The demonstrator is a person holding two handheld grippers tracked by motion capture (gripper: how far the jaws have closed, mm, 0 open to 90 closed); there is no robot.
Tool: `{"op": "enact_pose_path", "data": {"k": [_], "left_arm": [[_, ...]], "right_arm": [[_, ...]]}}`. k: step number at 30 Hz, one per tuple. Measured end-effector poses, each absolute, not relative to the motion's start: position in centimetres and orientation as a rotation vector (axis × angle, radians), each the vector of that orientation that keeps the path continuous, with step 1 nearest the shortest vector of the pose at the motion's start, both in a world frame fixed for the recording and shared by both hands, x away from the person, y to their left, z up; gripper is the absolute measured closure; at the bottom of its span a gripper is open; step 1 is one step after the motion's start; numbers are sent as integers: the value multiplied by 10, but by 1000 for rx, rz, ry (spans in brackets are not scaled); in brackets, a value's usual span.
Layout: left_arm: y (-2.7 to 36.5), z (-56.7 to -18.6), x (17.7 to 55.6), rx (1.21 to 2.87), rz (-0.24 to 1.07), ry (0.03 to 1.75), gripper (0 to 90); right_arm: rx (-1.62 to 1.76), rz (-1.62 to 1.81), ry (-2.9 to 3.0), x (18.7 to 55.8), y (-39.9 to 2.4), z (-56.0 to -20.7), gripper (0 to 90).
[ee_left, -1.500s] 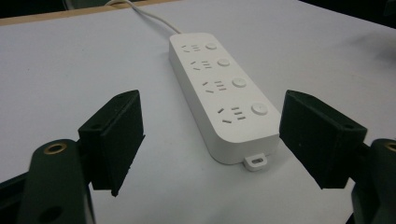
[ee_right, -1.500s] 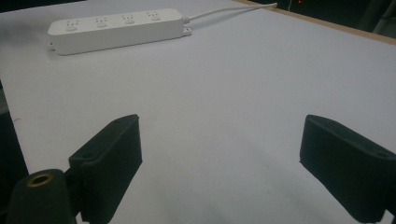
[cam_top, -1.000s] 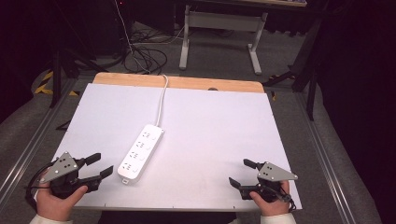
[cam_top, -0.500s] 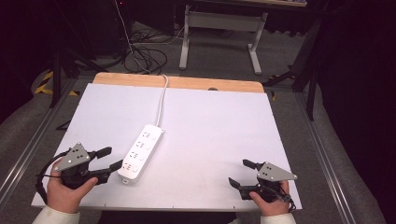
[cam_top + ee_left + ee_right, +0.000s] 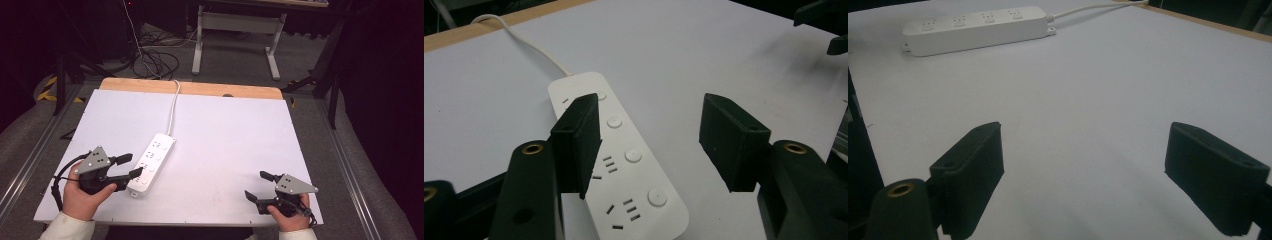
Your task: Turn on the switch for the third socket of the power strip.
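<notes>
Grippers sit at the near edge of the flat white rectangular table top (image 5: 235, 145), one in each of the person's hands. The black two-jaw left gripper (image 5: 131, 166), topped by a grey three-cornered plate, is held at the near left, its jaws pointing toward the near end of the white oblong plastic power strip (image 5: 151, 163). In the left gripper view the jaws stand apart and have just been closing; one jaw overlaps the strip's near half in that view, the other hangs over bare table beside it, and neither pad presses on the strip. From the high view, whether the lower jaw tip touches the strip's edge cannot be told.

The black two-jaw right gripper (image 5: 257, 186) rests at the near right, well apart from the strip, jaws spread wide with only table surface between them.

The power strip lies flat, left of the table's centre, angled from near left to far right. Its top face carries socket openings and a row of round buttons. A white round cable (image 5: 172, 107) runs from its far end to the far edge, crossing the light wooden strip (image 5: 200, 89) there.
</notes>
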State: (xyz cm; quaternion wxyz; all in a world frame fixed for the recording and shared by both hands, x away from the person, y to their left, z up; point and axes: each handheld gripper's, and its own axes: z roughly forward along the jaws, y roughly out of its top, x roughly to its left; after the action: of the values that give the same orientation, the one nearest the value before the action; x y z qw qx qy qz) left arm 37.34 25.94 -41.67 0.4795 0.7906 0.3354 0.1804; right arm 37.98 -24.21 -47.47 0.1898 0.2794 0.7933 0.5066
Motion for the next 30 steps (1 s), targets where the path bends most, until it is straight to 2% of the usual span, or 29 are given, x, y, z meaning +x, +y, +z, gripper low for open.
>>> {"op": "enact_pose_path", "data": {"k": [5, 7, 8, 11, 15, 18, 22, 30], "left_arm": [[261, -417, 377, 1904, 383, 821, 551], [259, -417, 378, 1905, 352, 809, 575], [259, -417, 380, 1914, 352, 798, 636], [255, -418, 382, 1922, 335, 797, 747], [252, -419, 387, 1933, 331, 789, 861], [248, -420, 391, 1951, 343, 800, 900], [239, -423, 396, 1990, 362, 810, 900], [231, -433, 411, 2025, 315, 856, 900]], "right_arm": [[781, 1422, 2231, 380, -242, -475, 165], [780, 1422, 2232, 380, -242, -475, 165], [781, 1422, 2232, 380, -242, -475, 165], [781, 1422, 2233, 380, -242, -475, 165], [781, 1421, 2234, 380, -242, -475, 164], [782, 1421, 2235, 380, -242, -475, 164], [787, 1421, 2237, 380, -242, -475, 165], [786, 1421, 2240, 381, -242, -476, 164]]}}
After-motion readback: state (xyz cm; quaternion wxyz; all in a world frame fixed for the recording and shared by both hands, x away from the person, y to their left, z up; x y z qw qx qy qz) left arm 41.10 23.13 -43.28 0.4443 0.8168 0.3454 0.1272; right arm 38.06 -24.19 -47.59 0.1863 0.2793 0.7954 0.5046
